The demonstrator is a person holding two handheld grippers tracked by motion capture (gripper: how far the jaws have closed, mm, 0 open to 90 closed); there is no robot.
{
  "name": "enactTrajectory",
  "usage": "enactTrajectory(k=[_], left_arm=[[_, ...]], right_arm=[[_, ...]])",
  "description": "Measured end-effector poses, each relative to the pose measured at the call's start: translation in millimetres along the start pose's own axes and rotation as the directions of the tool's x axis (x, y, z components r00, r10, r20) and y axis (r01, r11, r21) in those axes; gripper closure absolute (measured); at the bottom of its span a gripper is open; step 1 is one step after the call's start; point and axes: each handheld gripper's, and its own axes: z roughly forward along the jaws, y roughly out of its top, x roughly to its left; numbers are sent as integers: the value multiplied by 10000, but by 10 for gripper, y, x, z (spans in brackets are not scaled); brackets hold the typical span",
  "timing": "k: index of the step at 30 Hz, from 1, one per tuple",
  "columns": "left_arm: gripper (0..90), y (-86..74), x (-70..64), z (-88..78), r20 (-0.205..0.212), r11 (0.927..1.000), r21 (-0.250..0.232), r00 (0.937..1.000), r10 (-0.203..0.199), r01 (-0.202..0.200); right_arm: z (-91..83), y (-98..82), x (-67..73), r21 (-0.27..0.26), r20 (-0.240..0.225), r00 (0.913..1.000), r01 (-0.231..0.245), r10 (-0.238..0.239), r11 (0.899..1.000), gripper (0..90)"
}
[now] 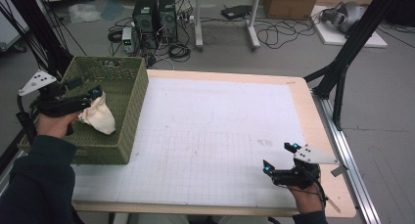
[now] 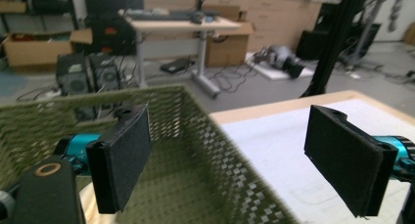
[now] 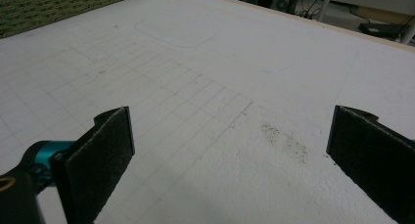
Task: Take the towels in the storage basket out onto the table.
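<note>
White gridded surface [image 1: 210, 136] carries a green basket [image 1: 128, 111] at its left edge. Inside it lies a cream cloth bag [image 1: 100, 117], just beside the left gripper [image 1: 93, 93], jaws spread. Near the front right corner, the right gripper [image 1: 280, 158] hovers, jaws spread, empty.

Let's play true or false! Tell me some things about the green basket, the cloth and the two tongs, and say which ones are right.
1. The basket sits at the left side of the table. True.
2. The left tongs are squeezing the cloth. False: their jaws stand wide apart with nothing between them, and the cloth is in the basket.
3. The right tongs are open over the white mat. True.
4. The basket is red. False: it is green.
5. The right tongs hold a ball. False: nothing is between their jaws.
</note>
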Motion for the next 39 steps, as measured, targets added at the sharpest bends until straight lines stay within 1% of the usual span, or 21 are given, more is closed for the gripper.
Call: enactTrajectory(k=[1, 5, 7, 15, 18, 19, 20, 22, 23, 24, 25, 26, 27, 28, 29, 30, 32, 34, 35, 37, 39], left_arm=[[183, -30, 72, 42, -387, 9993, 361, 9992, 56, -42], [206, -103, 191, 116, -824, 9957, 915, 9966, -47, 122], [206, -187, 309, 177, -1145, 9896, 1380, 9931, -239, 397], [208, -303, 473, 275, -1530, 9770, 1989, 9872, -460, 764], [211, -378, 584, 341, -2029, 9615, 2559, 9780, -482, 1005], [217, -378, 584, 341, -2029, 9615, 2559, 9780, -482, 1005], [218, -420, 633, 375, -2330, 9510, 2898, 9717, -393, 1079], [225, -455, 669, 412, -2490, 9423, 3154, 9680, -318, 1121], [229, -455, 669, 412, -2490, 9423, 3154, 9680, -318, 1121], [229, -485, 696, 452, -2640, 9318, 3462, 9644, -147, 1089], [232, -485, 696, 452, -2640, 9318, 3462, 9644, -147, 1089], [236, -527, 724, 494, -2883, 9174, 3825, 9575, 55, 1099], [238, -527, 724, 494, -2883, 9174, 3825, 9575, 55, 1099], [241, -551, 737, 515, -2957, 9089, 3984, 9553, 2, 1231], [249, -595, 758, 549, -3084, 8922, 4324, 9512, 106, 1303], [262, -595, 758, 549, -3084, 8922, 4324, 9512, 106, 1303], [288, -635, 786, 577, -3331, 8681, 4816, 9413, 546, 1201], [302, -666, 809, 593, -3535, 8523, 5072, 9328, 704, 1279], [306, -679, 817, 602, -3567, 8425, 5229, 9309, 783, 1295], [324, -693, 817, 615, -3562, 8380, 5297, 9310, 797, 1309], [334, -722, 813, 639, -3395, 8201, 5601, 9355, 982, 1171]], right_arm=[[6, -2, -4, -18, 3, 10000, 45, -45, 10000, 28], [19, -3, -2, 80, -22, 10000, 78, -78, 9999, 28], [23, -4, 1, 96, -28, 10000, 45, -44, 9999, 28], [29, -26, -20, 182, 23, 10000, 96, -97, 9998, 28], [26, -25, -15, 226, 23, 10000, 70, -71, 9997, 28], [26, -25, -15, 226, 23, 10000, 70, -71, 9997, 28], [28, -21, -8, 213, 14, 10000, 92, -93, 9997, 28], [30, -20, -1, 238, -14, 9999, 131, -130, 9996, 28], [30, -22, 5, 292, -26, 9999, 112, -112, 9995, 28], [34, -25, 5, 287, -11, 9999, 150, -149, 9995, 28], [34, -25, 5, 287, -11, 9999, 150, -149, 9995, 28], [38, -31, 6, 347, -40, 9999, 160, -158, 9993, 28], [38, -31, 6, 347, -40, 9999, 160, -158, 9993, 28], [40, -36, 4, 357, -26, 9998, 182, -181, 9992, 28], [39, -36, 4, 353, -34, 9998, 172, -171, 9992, 28], [39, -36, 4, 353, -34, 9998, 172, -171, 9992, 28], [35, -35, 8, 354, -65, 9999, 159, -157, 9992, 28], [43, -38, 14, 378, -106, 9998, 160, -156, 9992, 28], [45, -38, 17, 412, -106, 9998, 194, -190, 9990, 28], [49, -39, 23, 424, -169, 9996, 231, -224, 9988, 28], [47, -38, 30, 433, -182, 9997, 197, -189, 9989, 28]])
